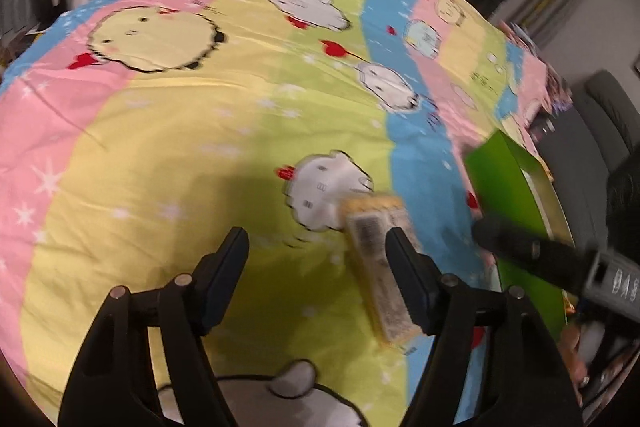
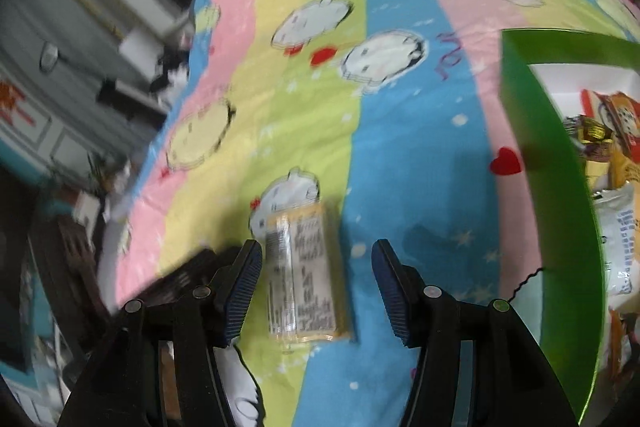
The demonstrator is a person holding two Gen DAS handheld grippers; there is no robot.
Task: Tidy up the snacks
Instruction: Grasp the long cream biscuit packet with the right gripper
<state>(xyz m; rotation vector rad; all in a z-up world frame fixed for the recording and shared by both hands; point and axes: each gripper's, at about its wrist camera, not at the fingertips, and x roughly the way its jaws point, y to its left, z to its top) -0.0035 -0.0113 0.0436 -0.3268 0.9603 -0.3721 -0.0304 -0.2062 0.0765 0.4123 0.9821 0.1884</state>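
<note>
only the right wrist view looks into the green box (image 2: 560, 187), showing several snack packs. one yellow snack packet (image 2: 304, 271) lies on the bed sheet (image 2: 400, 107), between the jaws of both the left gripper (image 1: 316, 259) and right gripper (image 2: 316, 267), both open, gripping nothing.

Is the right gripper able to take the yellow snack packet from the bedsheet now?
Probably yes. The right gripper is open, and the yellow snack packet lies flat between its fingers on the bedsheet, with nothing covering it.

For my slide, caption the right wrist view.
Open right claw poised over a yellow snack pack on the cartoon bedsheet, green snack box at right.
</note>
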